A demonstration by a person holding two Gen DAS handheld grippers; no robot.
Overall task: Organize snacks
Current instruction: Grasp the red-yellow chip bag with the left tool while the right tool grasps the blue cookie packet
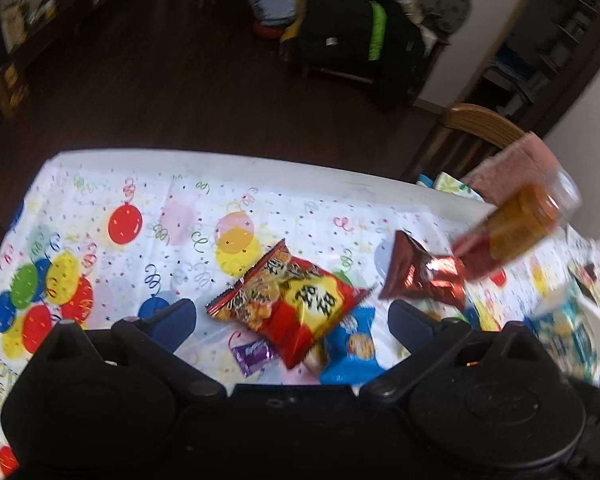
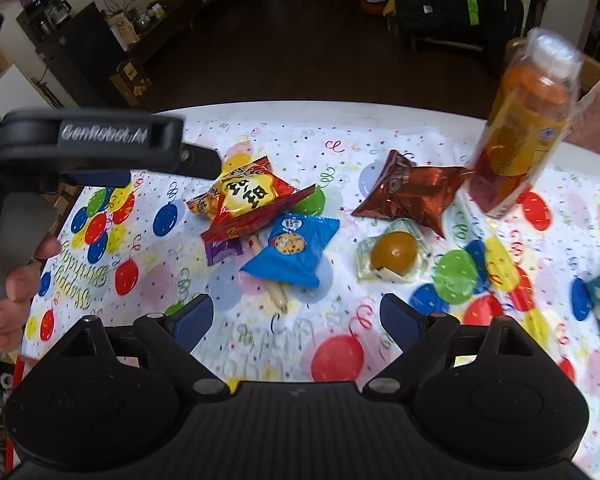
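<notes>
Left gripper (image 1: 292, 316): jaws spread wide with nothing between them, hovering over the near part of the snack pile; in the right wrist view it shows at the left as a dark body marked "GenRobot.AI", with a person's fingers (image 2: 18, 284) wrapped around its handle.
Right gripper (image 2: 296, 320): jaws wide apart and empty, above bare tablecloth just short of the snacks.
Table (image 2: 260, 110): white, covered with a balloon-and-streamer party tablecloth (image 2: 340, 352) printed "Happy Birthday".
Red and yellow snack bag (image 1: 290, 300): crinkled foil, bold black characters on a yellow patch; lies near the middle, overlapping the blue packet.
Blue cookie packet (image 2: 292, 252): picture of a chocolate-chip cookie on the front; lies partly over a thin pale stick-shaped snack (image 2: 278, 298).
Purple wrapper (image 1: 252, 354): small, tucked against the red bag's near edge.
Brown foil bag (image 2: 412, 194): shiny reddish-brown, puffed, to the right of the red bag, its far corner touching or just beside the bottle.
Clear-wrapped round treat (image 2: 392, 256): amber-brown dome in a crinkled transparent pack, just in front of the brown bag.
Orange bottle (image 2: 528, 120): tilted, motion-blurred, white cap, yellow-orange label, red toward the base; whether it rests on the table cannot be told.
Teal box (image 1: 564, 328): blurred, at the right edge of the table.
Wooden chair (image 1: 480, 128): beyond the far right corner, with a pink cloth (image 1: 516, 164) draped on it.
</notes>
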